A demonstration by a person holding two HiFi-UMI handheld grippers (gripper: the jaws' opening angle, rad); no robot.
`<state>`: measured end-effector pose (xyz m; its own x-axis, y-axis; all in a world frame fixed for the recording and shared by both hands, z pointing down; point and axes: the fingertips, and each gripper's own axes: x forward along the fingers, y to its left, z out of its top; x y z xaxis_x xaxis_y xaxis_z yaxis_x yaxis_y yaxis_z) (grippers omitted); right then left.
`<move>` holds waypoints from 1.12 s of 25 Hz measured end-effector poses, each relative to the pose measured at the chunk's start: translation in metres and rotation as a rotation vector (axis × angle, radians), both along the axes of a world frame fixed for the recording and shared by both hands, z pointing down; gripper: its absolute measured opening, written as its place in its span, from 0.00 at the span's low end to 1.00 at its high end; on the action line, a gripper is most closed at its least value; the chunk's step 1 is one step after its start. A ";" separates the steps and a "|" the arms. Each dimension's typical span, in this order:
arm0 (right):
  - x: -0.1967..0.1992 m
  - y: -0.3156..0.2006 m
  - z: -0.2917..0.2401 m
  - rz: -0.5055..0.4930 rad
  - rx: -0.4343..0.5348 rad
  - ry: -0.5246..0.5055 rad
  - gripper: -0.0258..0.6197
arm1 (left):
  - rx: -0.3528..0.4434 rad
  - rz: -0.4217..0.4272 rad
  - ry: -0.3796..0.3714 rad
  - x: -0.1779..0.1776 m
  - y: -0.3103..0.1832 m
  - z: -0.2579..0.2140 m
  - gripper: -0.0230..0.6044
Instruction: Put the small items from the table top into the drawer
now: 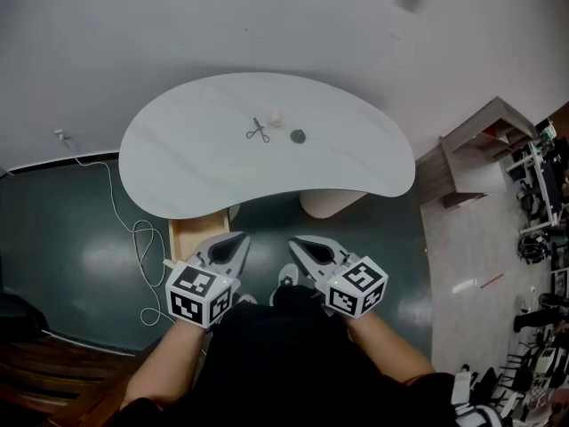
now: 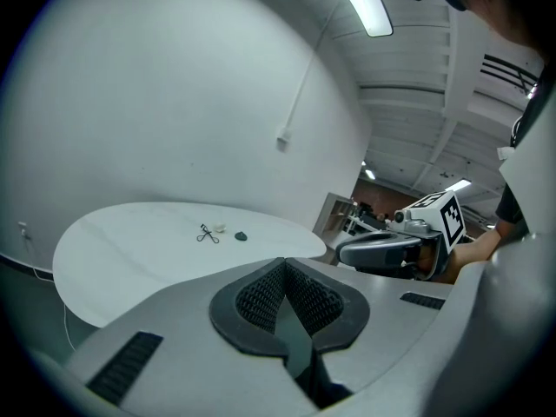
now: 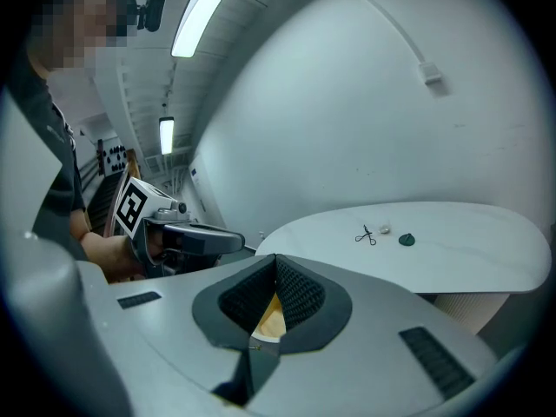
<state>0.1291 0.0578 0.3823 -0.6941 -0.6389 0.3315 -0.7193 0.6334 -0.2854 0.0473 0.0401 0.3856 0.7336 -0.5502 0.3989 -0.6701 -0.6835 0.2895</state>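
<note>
Three small items lie near the middle of the white kidney-shaped table top (image 1: 196, 163): a dark scissor-like tool (image 1: 258, 132), a small white lump (image 1: 277, 120) and a dark green round piece (image 1: 298, 136). They also show far off as the tool (image 2: 207, 234) and the green piece (image 3: 406, 240). A wooden drawer (image 1: 197, 231) sticks out under the table's near left edge. My left gripper (image 1: 236, 238) and right gripper (image 1: 297, 243) hover side by side in front of the table, well short of the items. Both are shut and hold nothing.
The table's beige pedestal (image 1: 331, 203) stands under its near right side. A white cable (image 1: 133, 238) loops over the dark green floor at the left. A grey shelf unit (image 1: 476, 154) stands to the right, with clutter beyond it.
</note>
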 end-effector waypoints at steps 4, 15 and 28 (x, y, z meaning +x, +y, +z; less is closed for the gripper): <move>-0.003 -0.019 0.005 -0.029 -0.008 0.000 0.04 | -0.009 -0.025 0.009 -0.001 -0.016 0.003 0.06; 0.011 -0.126 0.016 -0.086 0.002 0.024 0.04 | -0.026 -0.131 -0.027 0.004 -0.098 0.016 0.06; 0.043 -0.268 0.099 -0.173 -0.103 0.147 0.04 | -0.119 -0.330 -0.103 0.019 -0.183 0.047 0.06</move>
<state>0.1718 -0.2102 0.4809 -0.7298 -0.4724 0.4941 -0.6411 0.7240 -0.2547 0.0660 -0.1424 0.4322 0.4766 -0.6959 0.5372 -0.8789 -0.3909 0.2734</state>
